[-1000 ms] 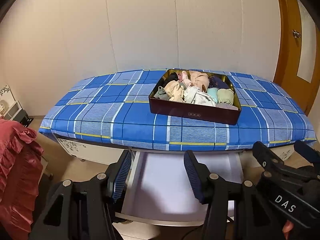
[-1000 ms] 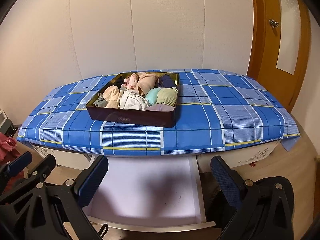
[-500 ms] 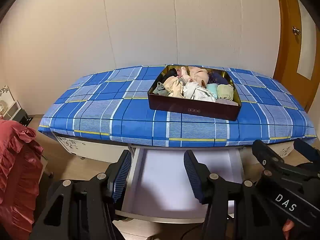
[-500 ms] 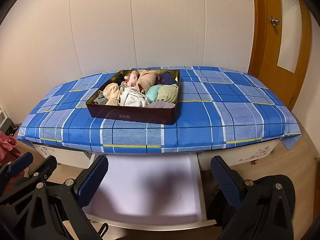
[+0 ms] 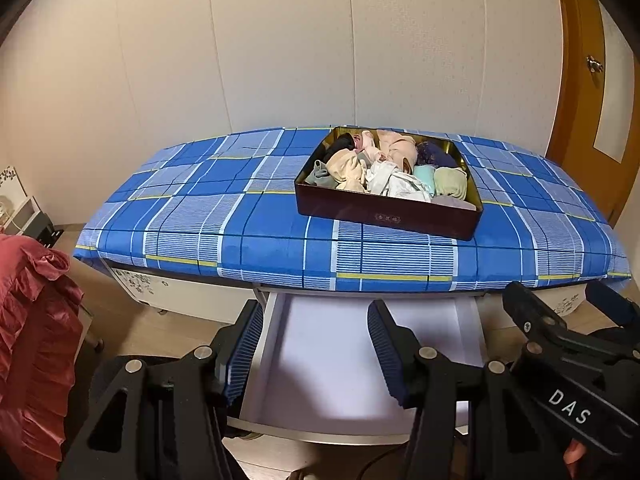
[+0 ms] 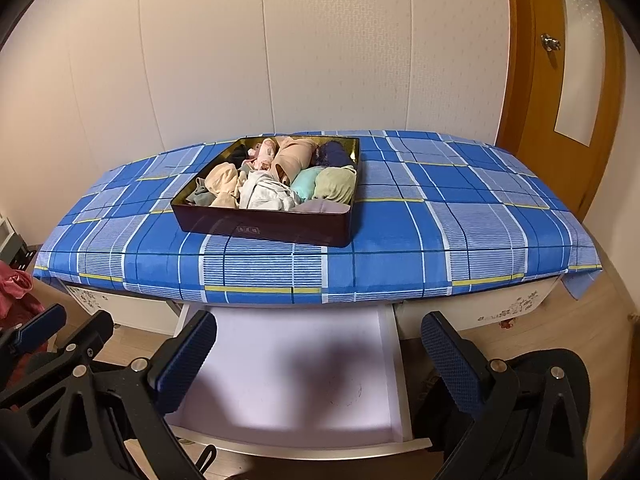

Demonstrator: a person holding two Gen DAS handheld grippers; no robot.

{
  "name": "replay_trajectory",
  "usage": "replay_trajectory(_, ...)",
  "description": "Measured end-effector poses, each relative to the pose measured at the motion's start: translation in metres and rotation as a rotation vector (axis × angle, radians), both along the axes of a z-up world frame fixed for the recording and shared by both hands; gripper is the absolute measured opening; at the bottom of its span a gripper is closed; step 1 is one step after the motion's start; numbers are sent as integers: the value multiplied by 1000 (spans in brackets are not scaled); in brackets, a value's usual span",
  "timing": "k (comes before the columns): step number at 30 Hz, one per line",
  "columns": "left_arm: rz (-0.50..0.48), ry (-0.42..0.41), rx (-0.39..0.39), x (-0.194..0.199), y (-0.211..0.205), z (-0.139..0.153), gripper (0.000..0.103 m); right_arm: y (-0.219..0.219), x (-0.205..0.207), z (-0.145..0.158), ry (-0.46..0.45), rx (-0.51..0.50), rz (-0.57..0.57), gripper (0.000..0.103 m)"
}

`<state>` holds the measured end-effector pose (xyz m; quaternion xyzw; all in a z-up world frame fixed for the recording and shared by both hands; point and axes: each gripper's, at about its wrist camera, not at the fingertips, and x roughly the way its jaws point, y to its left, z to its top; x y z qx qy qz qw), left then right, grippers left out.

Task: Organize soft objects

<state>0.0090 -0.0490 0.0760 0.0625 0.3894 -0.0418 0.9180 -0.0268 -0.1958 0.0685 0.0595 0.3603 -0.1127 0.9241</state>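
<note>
Rolled garments [image 6: 276, 184], about ten, fill one tin [image 6: 264, 229].

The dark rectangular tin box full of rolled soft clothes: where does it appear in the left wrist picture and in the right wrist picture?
Left wrist view: the dark rectangular tin box sits right of centre, on the blue plaid bed cover.
Right wrist view: the box sits left of centre, on the same cover.
Shared landmark: the open white drawer below the cover's front edge, in front of the box.
</note>
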Motion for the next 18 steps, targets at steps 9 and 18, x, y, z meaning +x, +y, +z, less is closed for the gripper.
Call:
replay_trajectory(9, -5, 12, 5, 1, -2, -2, 55, -1, 1, -3, 15, 3, 2, 103)
replay_trajectory(18, -8, 12, 8, 1, -3, -4, 55, -3, 2, -6, 27, 13, 1, 103)
